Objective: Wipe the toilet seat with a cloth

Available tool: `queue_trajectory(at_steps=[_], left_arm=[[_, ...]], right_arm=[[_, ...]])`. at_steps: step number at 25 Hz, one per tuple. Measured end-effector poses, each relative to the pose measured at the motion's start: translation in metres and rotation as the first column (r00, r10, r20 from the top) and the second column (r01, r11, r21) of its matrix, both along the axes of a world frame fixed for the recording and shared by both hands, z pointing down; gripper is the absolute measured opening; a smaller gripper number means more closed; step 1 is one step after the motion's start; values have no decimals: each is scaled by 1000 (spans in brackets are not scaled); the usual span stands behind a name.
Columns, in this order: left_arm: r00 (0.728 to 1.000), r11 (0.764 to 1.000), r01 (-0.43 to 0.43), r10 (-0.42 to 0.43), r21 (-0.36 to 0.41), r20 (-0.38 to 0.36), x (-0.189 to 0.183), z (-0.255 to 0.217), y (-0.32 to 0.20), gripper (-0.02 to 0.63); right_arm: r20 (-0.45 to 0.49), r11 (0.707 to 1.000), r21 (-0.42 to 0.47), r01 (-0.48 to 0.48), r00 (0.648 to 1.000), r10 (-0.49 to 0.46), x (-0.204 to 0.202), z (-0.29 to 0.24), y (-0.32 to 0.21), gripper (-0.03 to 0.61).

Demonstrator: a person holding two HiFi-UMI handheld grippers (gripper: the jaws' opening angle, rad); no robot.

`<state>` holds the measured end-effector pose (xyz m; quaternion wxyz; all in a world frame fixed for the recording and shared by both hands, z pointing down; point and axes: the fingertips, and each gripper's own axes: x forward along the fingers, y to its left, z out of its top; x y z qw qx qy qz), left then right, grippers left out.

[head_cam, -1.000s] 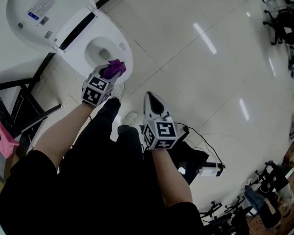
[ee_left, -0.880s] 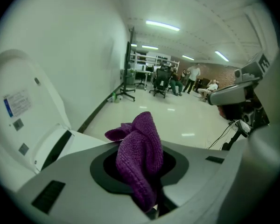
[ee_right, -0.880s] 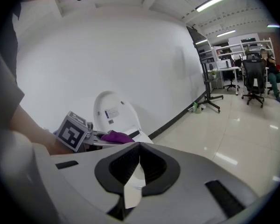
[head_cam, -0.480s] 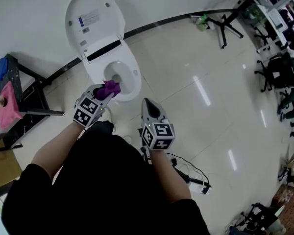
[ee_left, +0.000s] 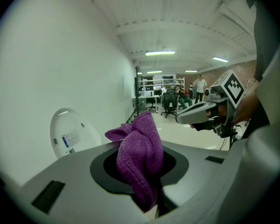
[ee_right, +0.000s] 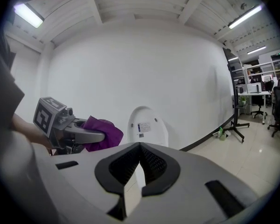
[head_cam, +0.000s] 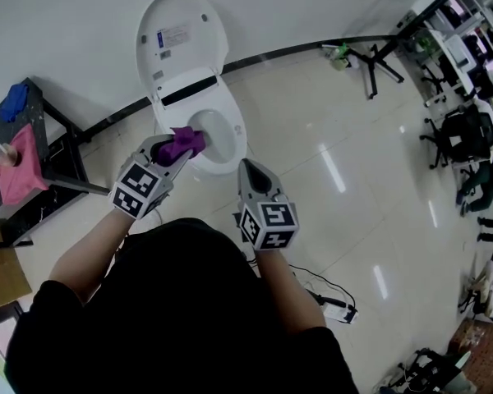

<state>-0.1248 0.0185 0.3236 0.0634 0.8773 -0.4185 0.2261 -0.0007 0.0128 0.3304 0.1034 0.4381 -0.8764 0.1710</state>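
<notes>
The white toilet has its lid (head_cam: 181, 35) raised and its seat (head_cam: 232, 142) down over the bowl. My left gripper (head_cam: 174, 148) is shut on a purple cloth (head_cam: 183, 142), which hangs over the seat's front left rim. In the left gripper view the cloth (ee_left: 141, 155) bulges out between the jaws, with the lid (ee_left: 67, 133) behind it. My right gripper (head_cam: 249, 173) is shut and empty, held over the floor just right of the bowl's front. The right gripper view shows its jaws (ee_right: 139, 146) meeting, the lid (ee_right: 147, 125) beyond, and the left gripper (ee_right: 77, 133) with the cloth (ee_right: 105, 132).
A black stand (head_cam: 53, 150) to the toilet's left carries a pink cloth (head_cam: 20, 171) and a blue item (head_cam: 15, 101). A cable and power strip (head_cam: 333, 304) lie on the glossy floor to my right. A tripod (head_cam: 374, 56) stands by the wall and office chairs (head_cam: 464, 134) at far right.
The head view has swung so the toilet now sits nearer the middle. The left gripper stays at the seat's front rim with the cloth. The right gripper has barely moved.
</notes>
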Motion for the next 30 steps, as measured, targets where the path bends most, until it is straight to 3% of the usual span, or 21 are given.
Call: queue_trajectory(at_steps=[10, 19, 30], left_arm=[[999, 998, -46, 47, 47, -19, -53, -23, 20, 92], [997, 995, -65, 67, 72, -31, -67, -26, 30, 92], [998, 996, -40, 43, 75, -39, -72, -27, 32, 92]], right_arm=[[-2, 998, 47, -30, 1000, 31, -58, -34, 10, 14], [-23, 999, 48, -22, 999, 23, -86, -36, 21, 14], [-42, 999, 49, -1, 999, 3, -88, -36, 25, 14]])
